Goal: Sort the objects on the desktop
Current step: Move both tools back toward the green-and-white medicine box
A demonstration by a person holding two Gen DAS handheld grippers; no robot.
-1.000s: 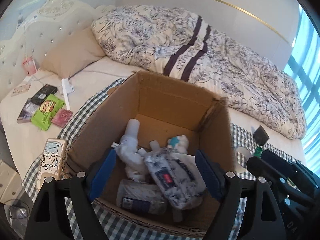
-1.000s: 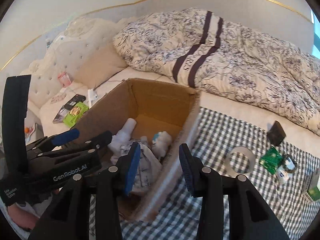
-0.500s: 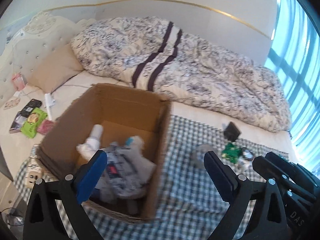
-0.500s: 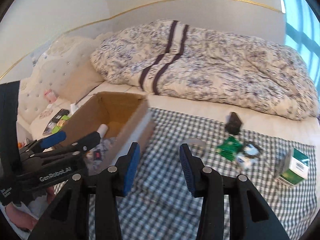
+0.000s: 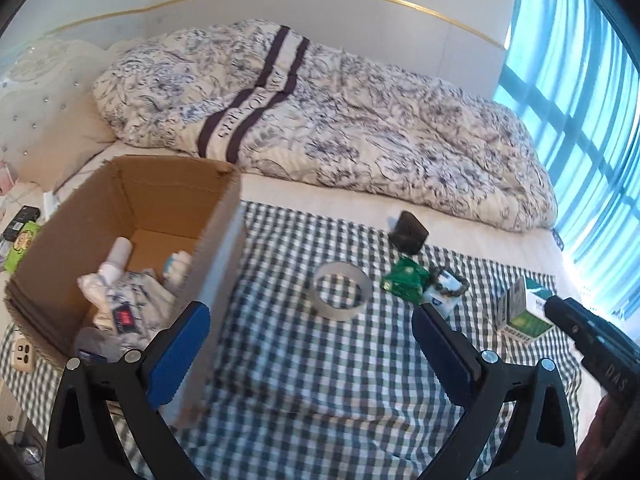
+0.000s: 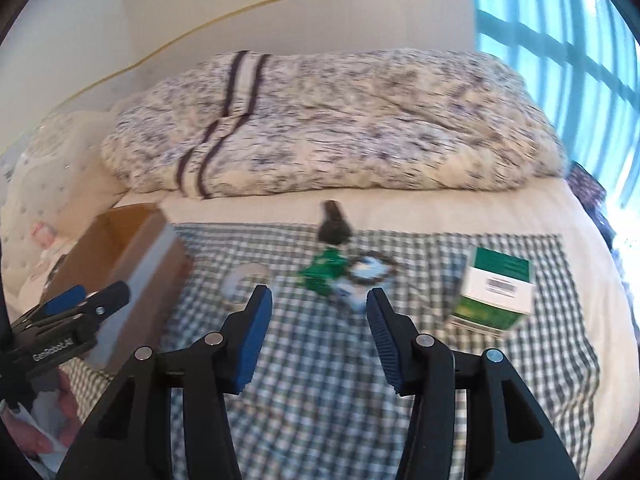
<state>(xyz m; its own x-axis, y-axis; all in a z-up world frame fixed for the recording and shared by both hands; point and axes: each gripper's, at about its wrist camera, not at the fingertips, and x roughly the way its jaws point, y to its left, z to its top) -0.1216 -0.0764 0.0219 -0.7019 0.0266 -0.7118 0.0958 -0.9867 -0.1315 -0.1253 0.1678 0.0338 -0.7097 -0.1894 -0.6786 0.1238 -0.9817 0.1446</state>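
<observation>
Both grippers, left gripper (image 5: 310,350) and right gripper (image 6: 318,330), (spread, empty) have swung from cardboard box (image 5: 132,216) toward tape roll (image 5: 340,290)

checked cloth (image 5: 320,364) bare ahead | cardboard box (image 5: 216,248) blocks left

Green-and-white checked cloth (image 5: 320,360) covers the frame's lower half; brown cardboard box (image 5: 120,200) at left; green-and-white carton (image 6: 496,292) at right; floral duvet (image 5: 340,120) with dark stripes above.
</observation>
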